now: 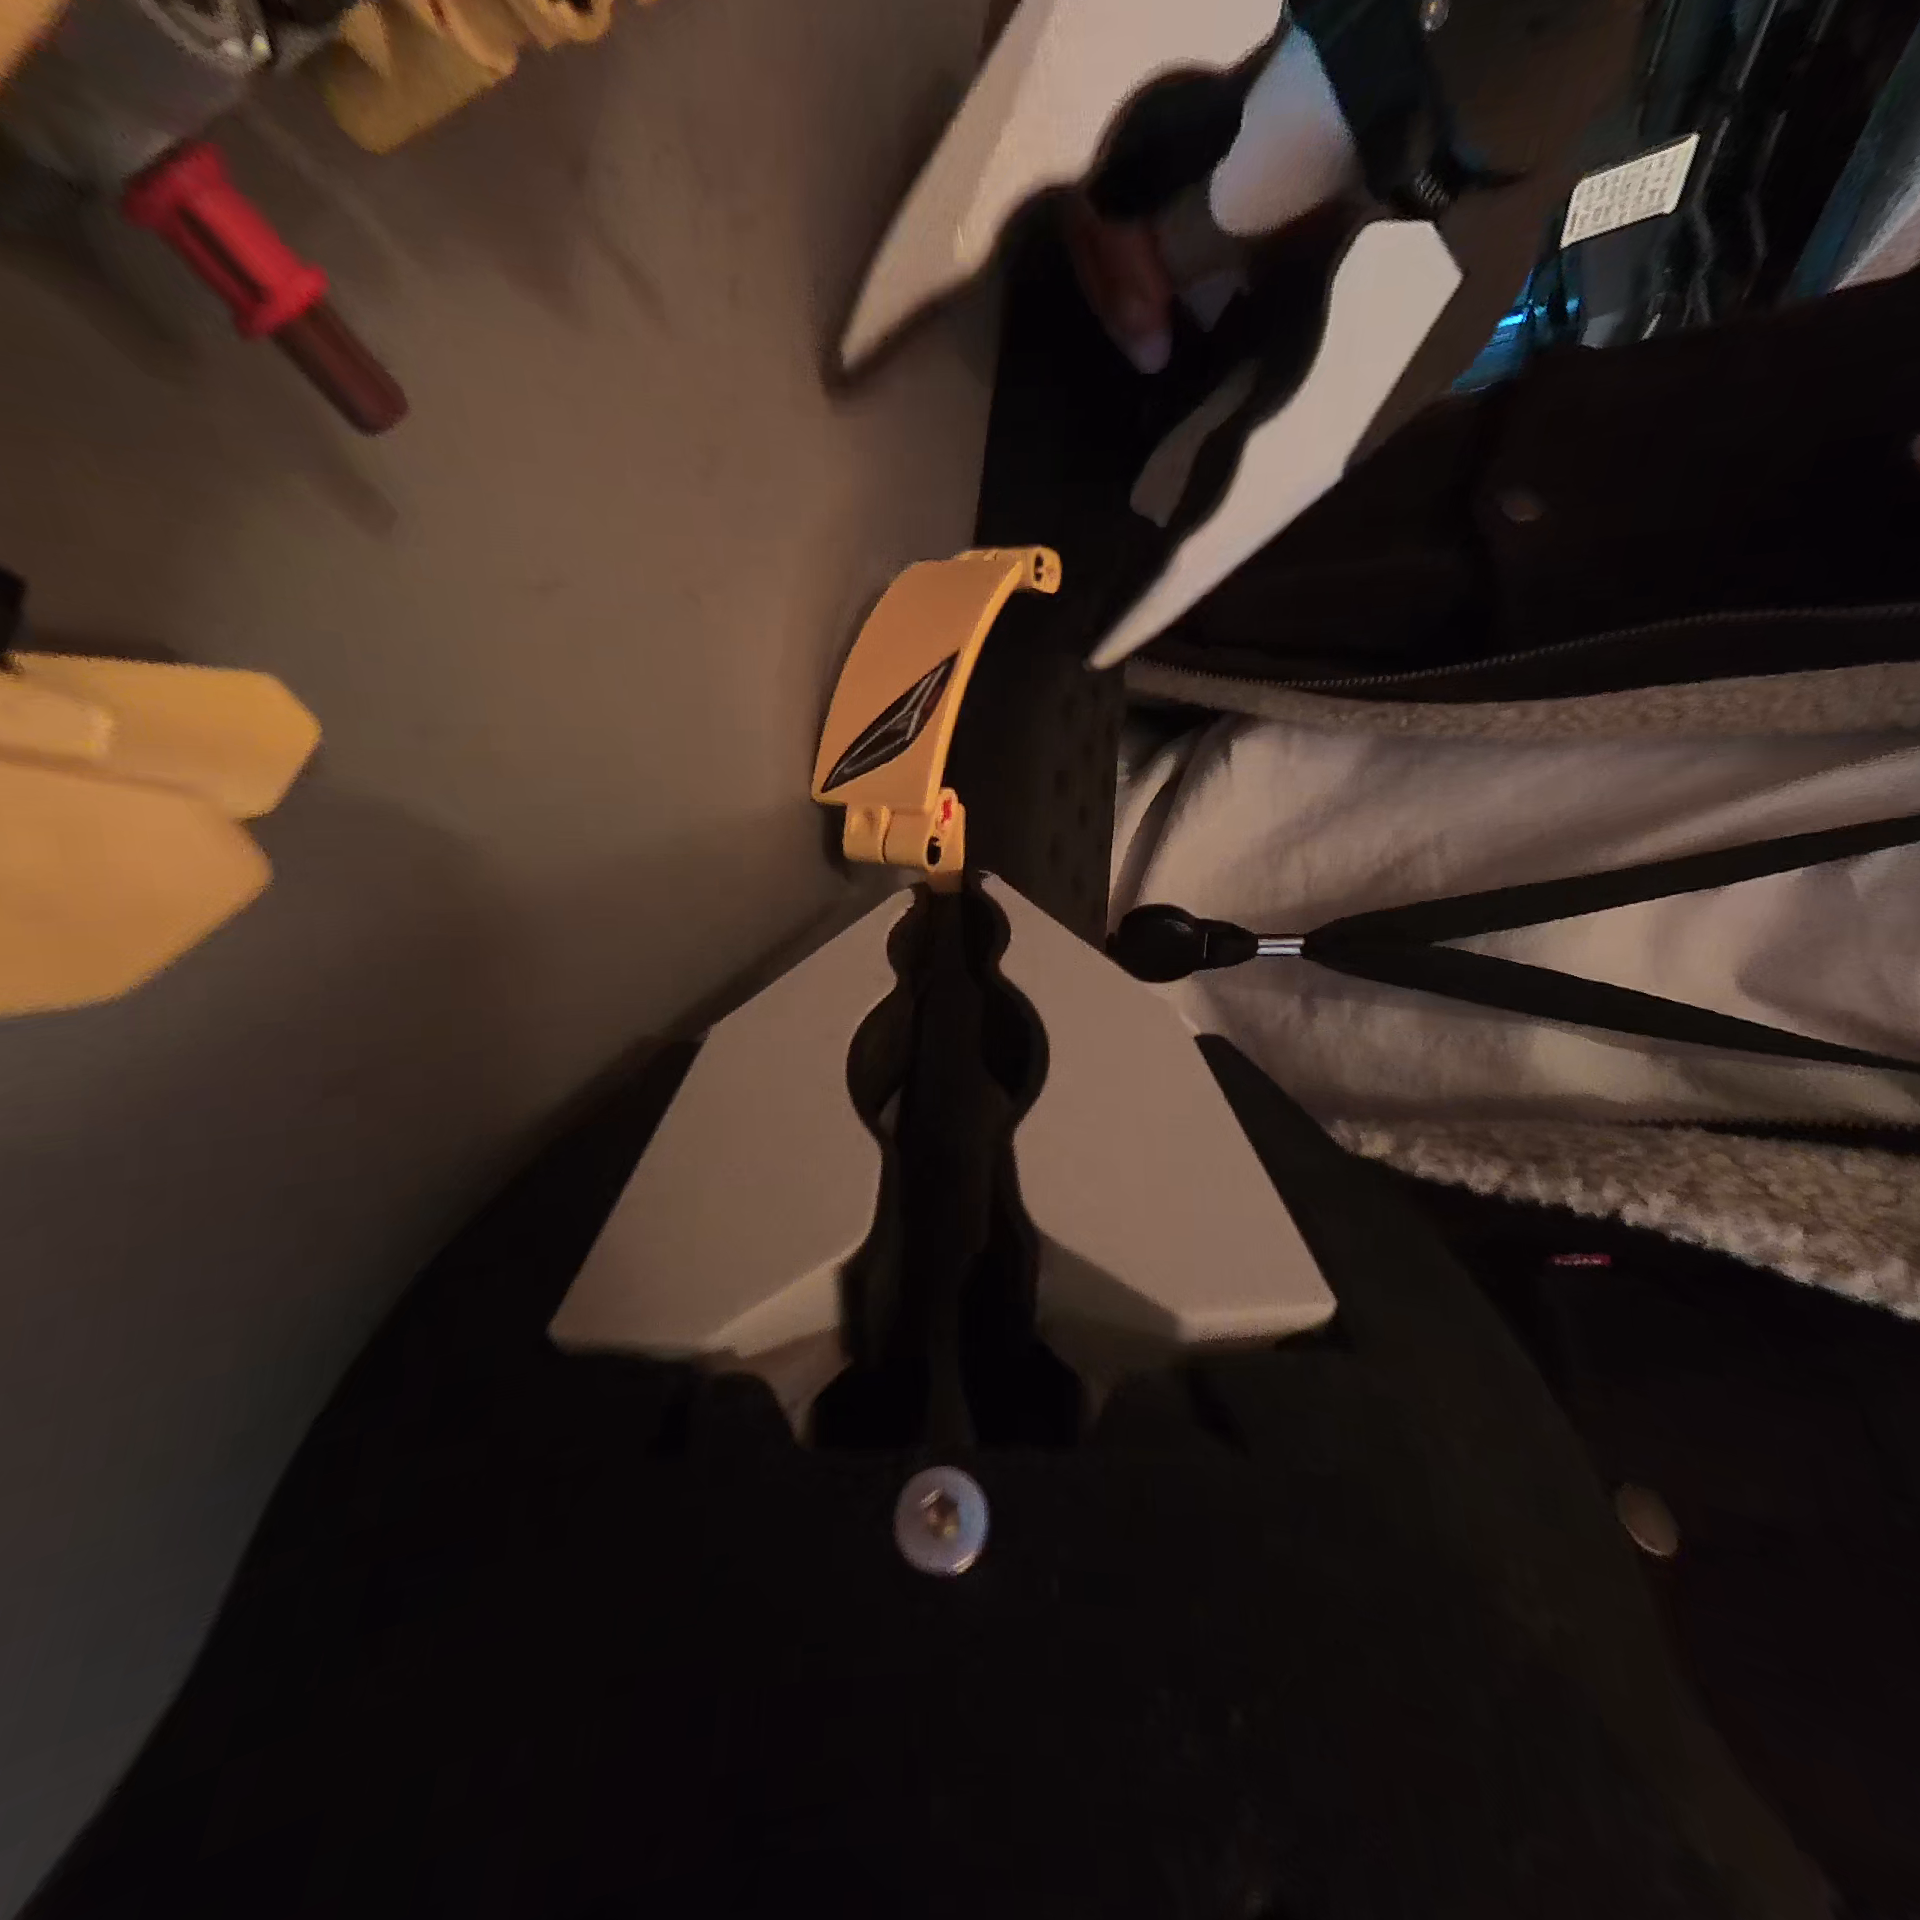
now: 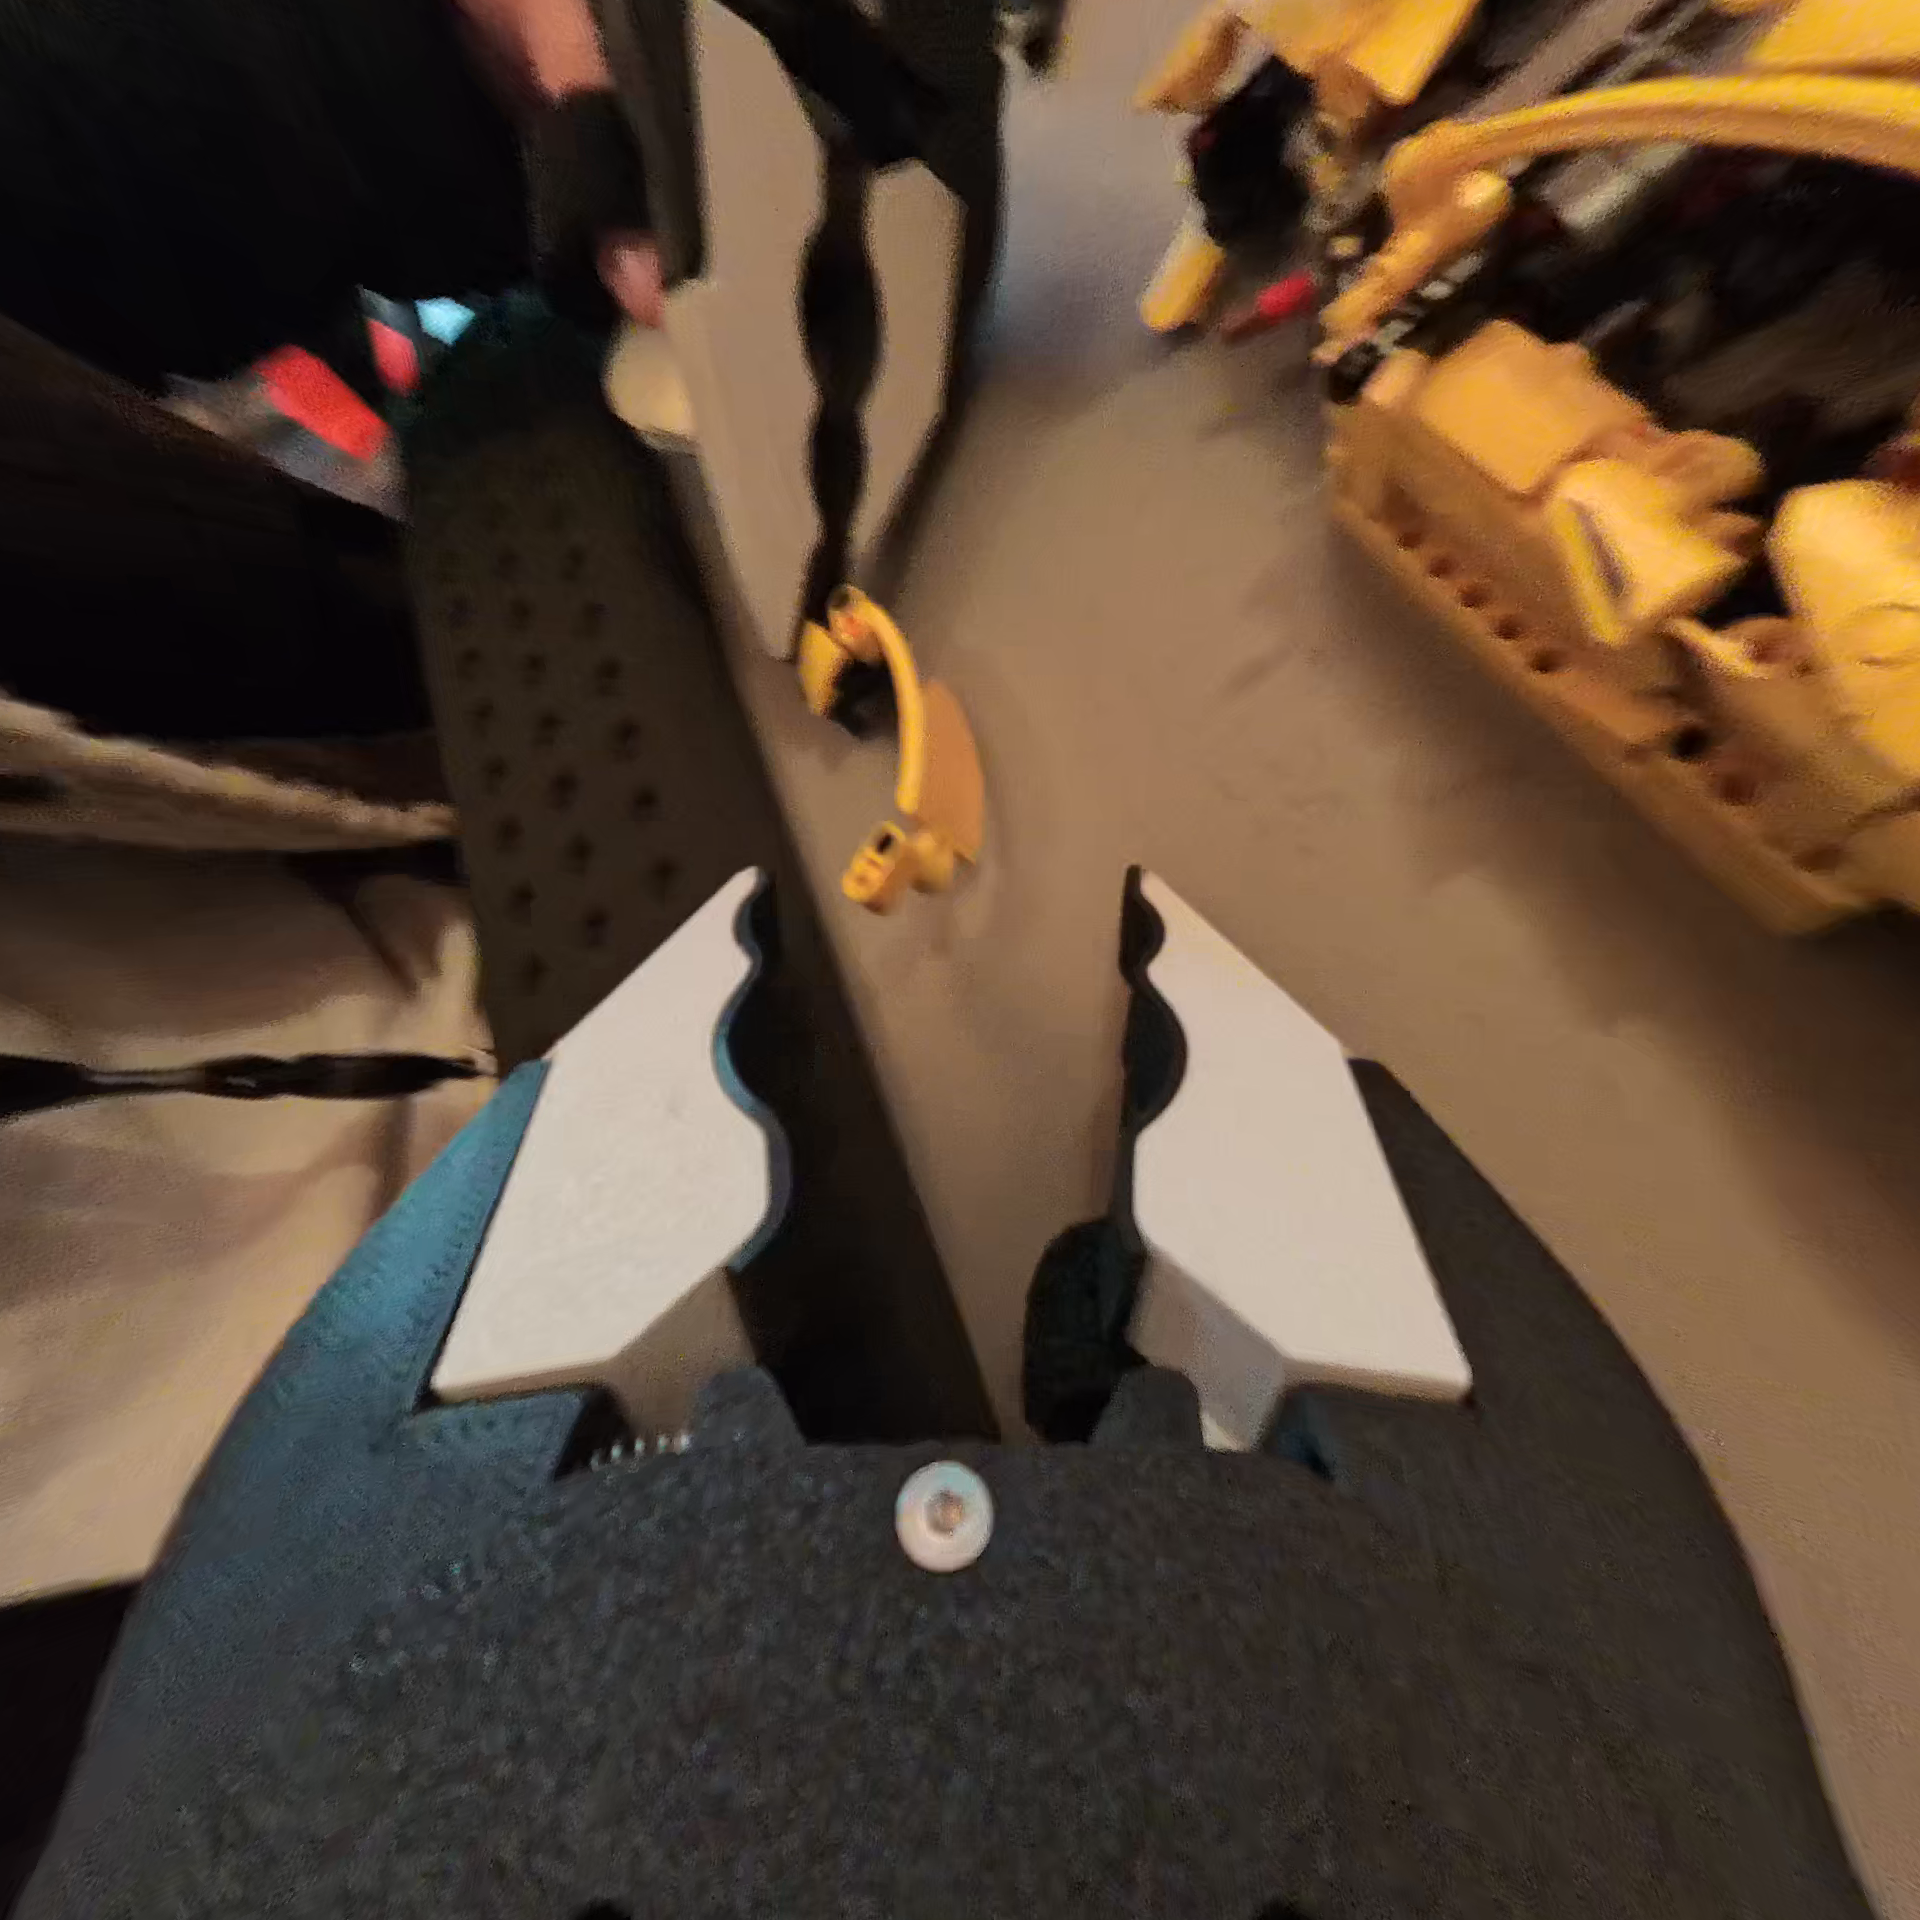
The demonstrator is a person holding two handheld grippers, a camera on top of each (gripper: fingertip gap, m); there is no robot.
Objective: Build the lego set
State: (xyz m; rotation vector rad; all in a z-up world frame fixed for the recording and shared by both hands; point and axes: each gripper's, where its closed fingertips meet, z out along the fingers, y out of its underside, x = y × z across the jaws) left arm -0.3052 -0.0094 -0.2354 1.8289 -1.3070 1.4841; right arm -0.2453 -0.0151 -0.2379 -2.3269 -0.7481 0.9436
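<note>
Looking across the grey tabletop (image 2: pixel 1195 727), I see the biggest thing is the partly built yellow lego model (image 2: pixel 1621 499), blurred, filling the 1-to-3 o'clock part of the right wrist view. In the left wrist view, loose yellow panels (image 1: pixel 125 821) sit at 9 o'clock and a red axle piece (image 1: pixel 260 281) lies at 10 o'clock, well apart from each other.

A black perforated strip (image 2: pixel 561 727) runs along the tabletop's near edge, from 10 o'clock toward centre in the right wrist view. A person's light fleece jacket (image 1: pixel 1507 831) with a dark cord takes up 3 o'clock in the left wrist view.

My left gripper (image 1: pixel 940 883) has its jaws pressed together on the hinge end of a curved yellow panel (image 1: pixel 914 696), which carries a dark printed mark and stands out past the tips toward 12 o'clock. From the right wrist view the same panel (image 2: pixel 925 758) hangs from the left gripper (image 2: pixel 821 623) just above centre, seemingly off the tabletop.

My right gripper (image 2: pixel 945 883) stands with its jaws apart and nothing between them, its tips just beside the panel's lower connector at 6 o'clock from it. In the left wrist view the right gripper (image 1: pixel 987 509) shows at 1 o'clock, likewise spread.
</note>
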